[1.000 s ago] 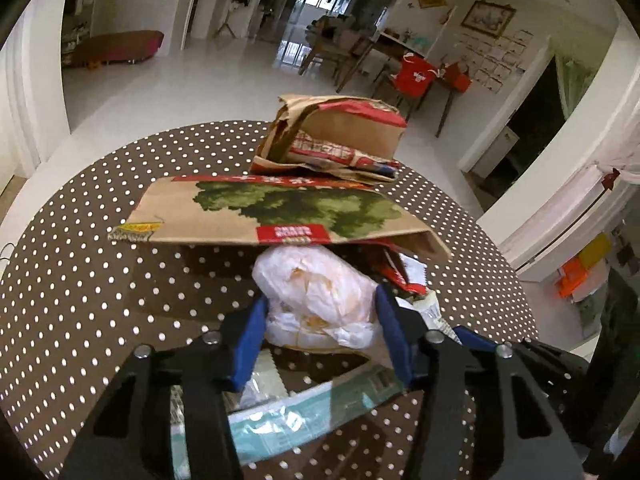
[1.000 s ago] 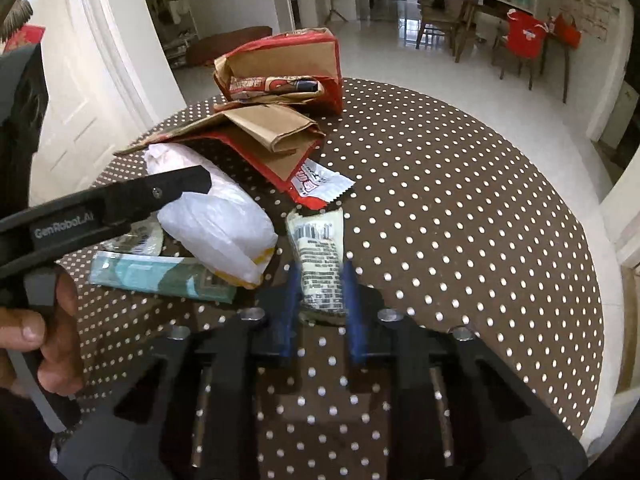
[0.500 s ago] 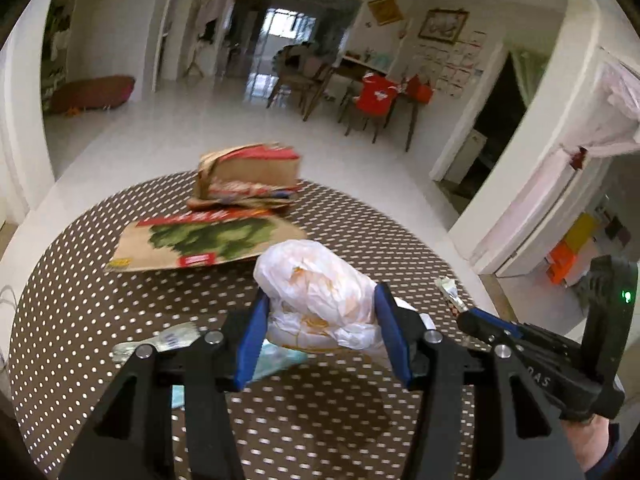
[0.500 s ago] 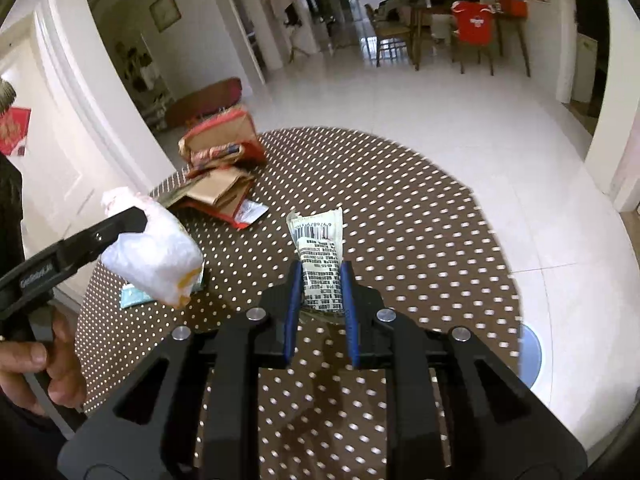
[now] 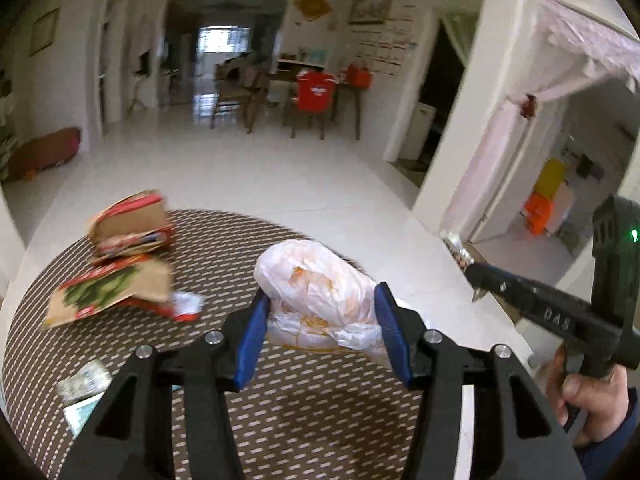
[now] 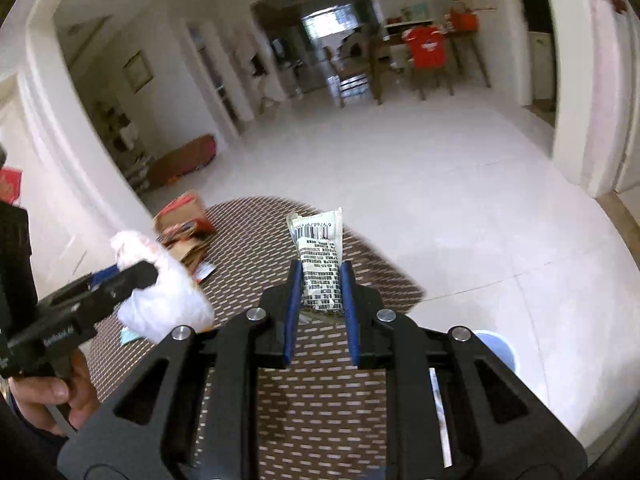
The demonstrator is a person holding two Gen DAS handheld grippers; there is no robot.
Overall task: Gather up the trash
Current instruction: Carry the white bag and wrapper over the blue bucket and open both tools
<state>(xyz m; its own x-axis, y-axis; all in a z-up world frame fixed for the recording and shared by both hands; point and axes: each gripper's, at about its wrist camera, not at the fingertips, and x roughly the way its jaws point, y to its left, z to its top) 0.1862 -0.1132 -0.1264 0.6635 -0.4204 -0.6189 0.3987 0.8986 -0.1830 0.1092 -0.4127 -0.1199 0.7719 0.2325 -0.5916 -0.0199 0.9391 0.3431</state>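
My left gripper (image 5: 320, 304) is shut on a crumpled white plastic bag (image 5: 316, 284) and holds it well above the round dotted table (image 5: 248, 248). It also shows in the right wrist view (image 6: 160, 300). My right gripper (image 6: 320, 276) is shut on a white snack wrapper (image 6: 320, 252) with a barcode, also lifted above the table. The right gripper shows at the right of the left wrist view (image 5: 468, 272), its wrapper tip (image 5: 454, 242) just visible.
Brown and red paper bags (image 5: 132, 232) and a flattened green-printed paper bag (image 5: 108, 288) lie at the table's left. A red-white wrapper (image 5: 186, 306) and a teal packet (image 5: 84, 390) lie nearby. A blue round object (image 6: 496, 350) sits on the white floor, right of the table.
Both grippers have risen and swung right with their trash. The table and paper bags now sit lower and further left in both views.
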